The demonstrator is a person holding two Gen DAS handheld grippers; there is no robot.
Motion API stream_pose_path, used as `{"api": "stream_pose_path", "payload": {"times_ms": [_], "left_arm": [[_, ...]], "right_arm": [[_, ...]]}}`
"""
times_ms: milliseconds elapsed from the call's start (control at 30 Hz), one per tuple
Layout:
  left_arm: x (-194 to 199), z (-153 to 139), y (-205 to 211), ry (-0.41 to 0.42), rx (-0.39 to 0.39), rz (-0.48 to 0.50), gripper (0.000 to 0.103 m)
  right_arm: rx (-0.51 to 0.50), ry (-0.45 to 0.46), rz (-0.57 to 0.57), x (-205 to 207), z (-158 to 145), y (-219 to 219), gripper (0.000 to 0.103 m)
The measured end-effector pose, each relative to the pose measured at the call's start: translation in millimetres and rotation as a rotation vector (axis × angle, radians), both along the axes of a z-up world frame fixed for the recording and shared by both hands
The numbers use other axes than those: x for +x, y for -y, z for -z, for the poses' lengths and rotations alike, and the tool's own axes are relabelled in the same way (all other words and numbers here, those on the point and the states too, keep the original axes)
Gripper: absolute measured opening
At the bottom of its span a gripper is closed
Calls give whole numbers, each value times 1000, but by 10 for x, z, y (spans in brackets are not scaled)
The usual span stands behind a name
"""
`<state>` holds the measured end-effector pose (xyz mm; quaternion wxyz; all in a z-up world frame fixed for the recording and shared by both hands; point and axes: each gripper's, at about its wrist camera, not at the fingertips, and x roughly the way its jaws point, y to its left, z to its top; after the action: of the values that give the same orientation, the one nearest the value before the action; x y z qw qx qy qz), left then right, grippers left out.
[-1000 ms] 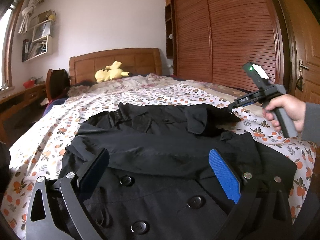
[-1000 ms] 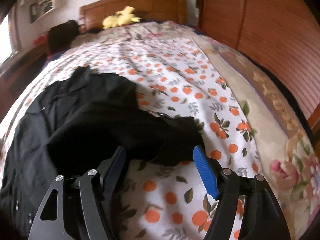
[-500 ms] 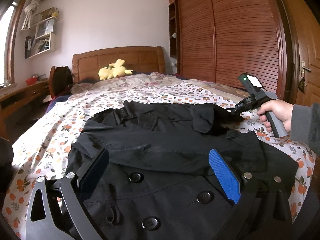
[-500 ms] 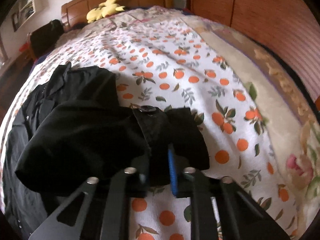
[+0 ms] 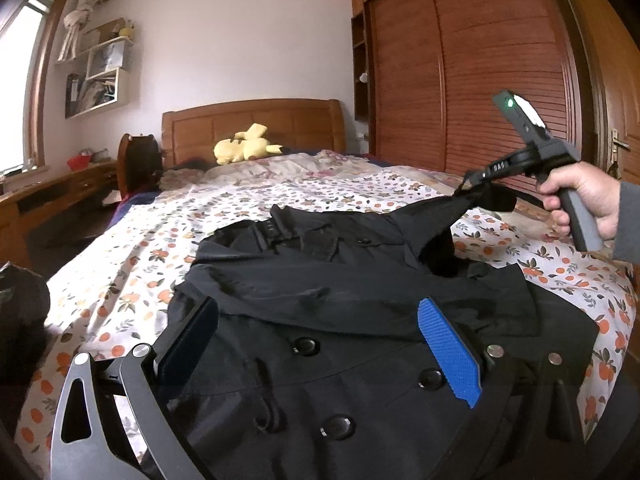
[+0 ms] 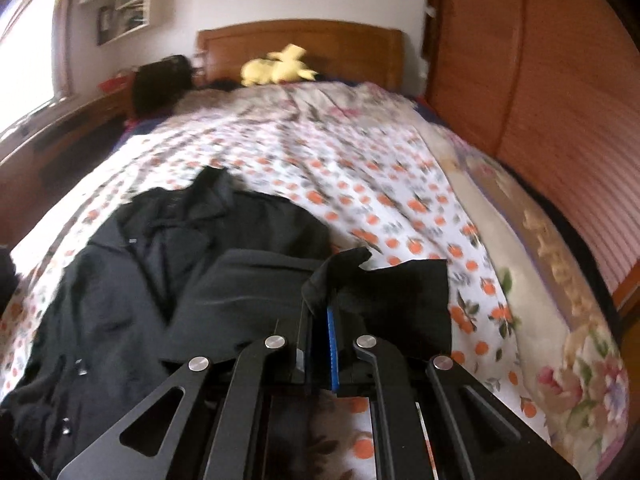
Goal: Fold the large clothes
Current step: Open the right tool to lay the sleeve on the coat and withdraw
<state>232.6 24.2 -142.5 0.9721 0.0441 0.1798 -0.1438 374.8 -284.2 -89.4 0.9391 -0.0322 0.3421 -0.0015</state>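
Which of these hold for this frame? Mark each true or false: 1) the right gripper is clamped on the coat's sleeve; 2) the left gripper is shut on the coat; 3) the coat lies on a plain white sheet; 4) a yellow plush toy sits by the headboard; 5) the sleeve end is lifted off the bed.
1) The right gripper is clamped on the sleeve of the black coat. True.
2) The left gripper is shut on the coat. False: its jaws stand wide open above the buttoned front.
3) The coat lies on a plain white sheet. False: the bedsheet has an orange fruit print.
4) A yellow plush toy sits by the headboard. True.
5) The sleeve end is lifted off the bed. True.
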Motion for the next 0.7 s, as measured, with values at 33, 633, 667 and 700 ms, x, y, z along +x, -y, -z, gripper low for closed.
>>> {"api": "stream_pose_path", "payload": {"times_ms": [33,633,667,700], "left_arm": [[-15,-4,-28,2,0,-4,100],[-166,-35,-363,6,-4,-55,100],[-166,-33,-362,5,-3,-55,100],[-168,-29,-361,4,-2,-55,100]], "right_arm": [[-7,10,-21,-35,-49,-103,5],[-22,13,-287,-461,-92,-1335,7],[-22,8,-301,-489,-71,-1383,7],[-22,0,-318,-524,-44,-1438,8]]}}
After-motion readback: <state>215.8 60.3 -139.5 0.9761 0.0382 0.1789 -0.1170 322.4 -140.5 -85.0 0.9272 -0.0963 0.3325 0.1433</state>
